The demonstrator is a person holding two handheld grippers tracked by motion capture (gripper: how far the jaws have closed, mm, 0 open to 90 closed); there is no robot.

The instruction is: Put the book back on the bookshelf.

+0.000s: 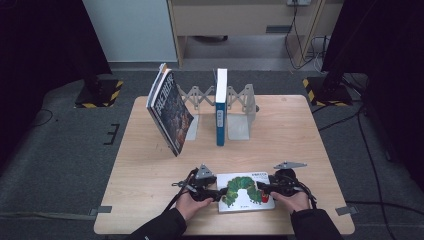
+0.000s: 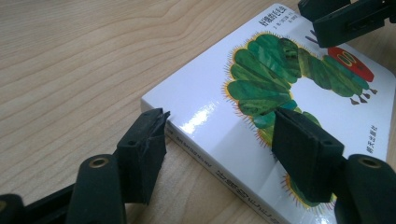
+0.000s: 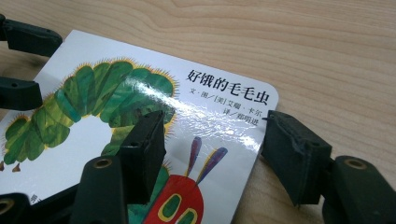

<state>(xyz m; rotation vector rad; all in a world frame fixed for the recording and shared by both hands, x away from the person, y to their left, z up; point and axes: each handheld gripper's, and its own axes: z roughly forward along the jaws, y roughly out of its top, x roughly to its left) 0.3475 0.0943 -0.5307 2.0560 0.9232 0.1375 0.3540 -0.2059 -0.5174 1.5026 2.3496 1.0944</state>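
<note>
A white board book with a green caterpillar on its cover point(image 1: 247, 192) lies flat near the table's front edge. My left gripper point(image 1: 218, 194) is at its left end. In the left gripper view point(image 2: 219, 119) one pad point(image 2: 144, 149) butts against the book's corner by the spine and the other point(image 2: 303, 156) presses on the cover point(image 2: 205, 93). My right gripper point(image 1: 263, 190) is at the right end. In the right gripper view point(image 3: 212, 119) one pad point(image 3: 142, 144) lies on the cover point(image 3: 116, 84) and the other point(image 3: 294, 154) touches the outer edge. Both are shut on the book.
At the back of the wooden table point(image 1: 150, 175) stands an expanding book rack point(image 1: 240, 107) with a blue and white book point(image 1: 220, 107) upright in it. A dark-covered book point(image 1: 169, 112) leans at the rack's left end. Black-and-yellow stand feet sit on the floor beyond.
</note>
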